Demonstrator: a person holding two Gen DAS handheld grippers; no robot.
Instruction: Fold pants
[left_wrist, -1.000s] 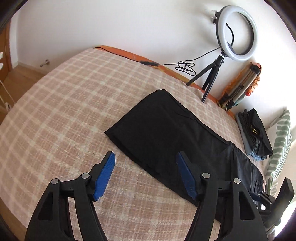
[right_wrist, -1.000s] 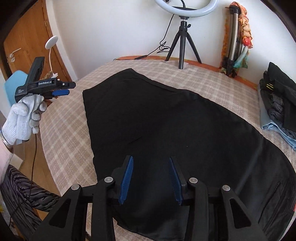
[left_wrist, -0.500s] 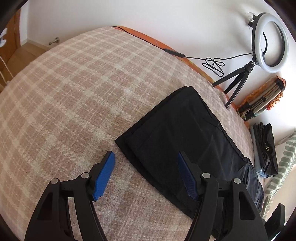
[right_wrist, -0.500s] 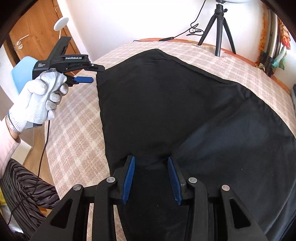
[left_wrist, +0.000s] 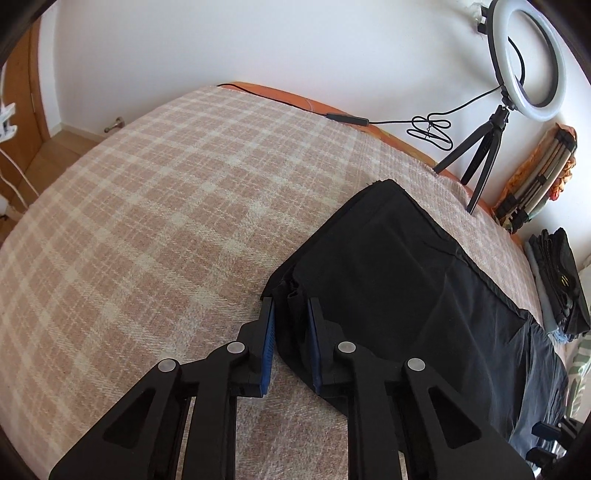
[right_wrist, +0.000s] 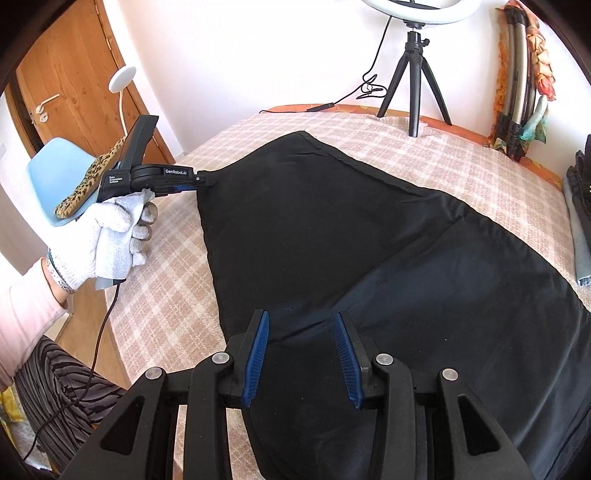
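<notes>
Black fabric fills the space ahead of both sets of jaws: the pants (right_wrist: 369, 236) lie flat on a bed covered by a beige plaid blanket (left_wrist: 147, 206), already doubled leg on leg as far as I can judge. The left gripper (left_wrist: 290, 321) has its jaws drawn narrow around a bunched corner of the hem, fabric gathered between the blue pads; in the right wrist view it meets that corner at the cloth's left edge, gripped by a white-gloved left hand (right_wrist: 110, 236). The right gripper (right_wrist: 301, 350) hovers with jaws half open over the near edge of the cloth, nothing caught between them. The step in hand looks like taking hold of the leg end for a crosswise fold. Next, the right jaws probably need to pinch the other hem corner, so both can lift together and carry the end toward the waist. The pants' long axis runs from the left jaws away to the right, hem nearest them, the waist end near a stack of folded clothes (left_wrist: 557, 273).
</notes>
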